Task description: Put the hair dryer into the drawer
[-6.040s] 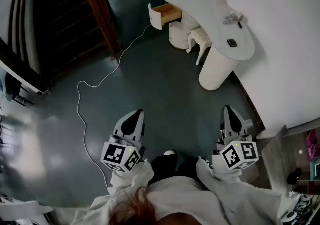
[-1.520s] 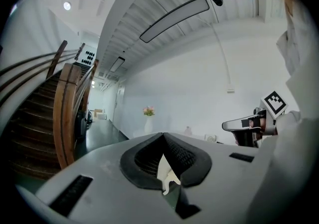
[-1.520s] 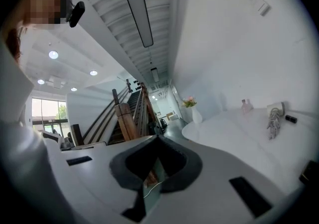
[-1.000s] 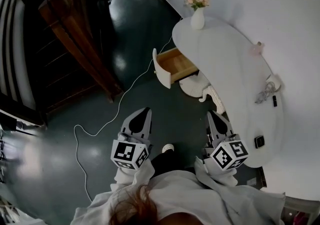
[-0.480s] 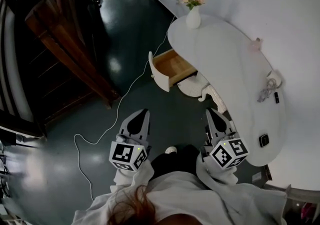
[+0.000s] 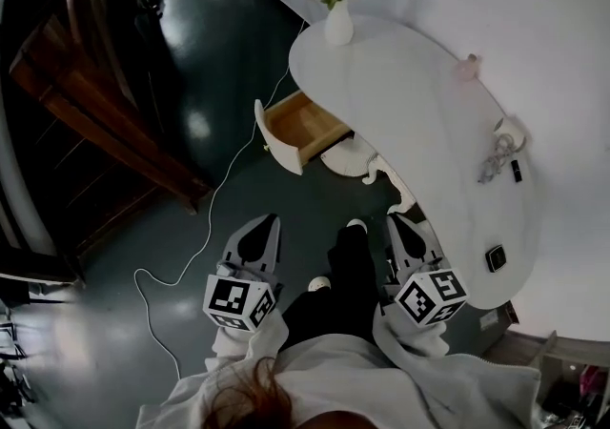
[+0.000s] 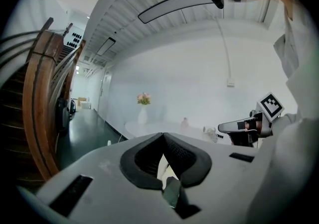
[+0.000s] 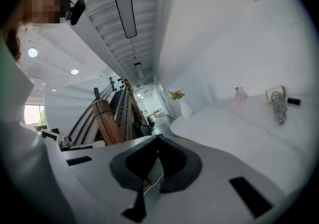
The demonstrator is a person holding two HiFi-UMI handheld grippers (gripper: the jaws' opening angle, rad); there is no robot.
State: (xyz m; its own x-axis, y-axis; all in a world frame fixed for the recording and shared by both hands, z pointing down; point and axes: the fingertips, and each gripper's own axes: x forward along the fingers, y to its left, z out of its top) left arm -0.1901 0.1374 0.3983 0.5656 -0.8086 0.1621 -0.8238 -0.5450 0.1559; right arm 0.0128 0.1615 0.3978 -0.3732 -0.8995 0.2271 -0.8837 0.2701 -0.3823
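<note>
The white hair dryer (image 6: 498, 156) lies with its coiled cord on the far right of the white curved table (image 6: 410, 93); it also shows small in the right gripper view (image 8: 275, 99). The wooden drawer (image 6: 297, 128) stands pulled open at the table's left side, with nothing visible inside. My left gripper (image 6: 271, 218) is shut and empty, low over the dark floor, short of the drawer. My right gripper (image 6: 392, 217) is shut and empty beside the table's near edge. In their own views the left gripper (image 7: 163, 134) and the right gripper (image 8: 157, 136) each have their pads meeting at the tip.
A vase of pink flowers (image 6: 335, 19) stands at the table's far end, with a small pink bottle (image 6: 467, 67) and a dark device (image 6: 495, 257) on top. A white stool (image 6: 348, 155) sits under the table. A white cable (image 6: 205, 217) runs across the floor. A wooden staircase (image 6: 95, 112) stands at the left.
The table and drawer have slid left and nearer in the head view. A dark trouser leg and shoe have come forward between the two grippers. Both grippers stay shut.
</note>
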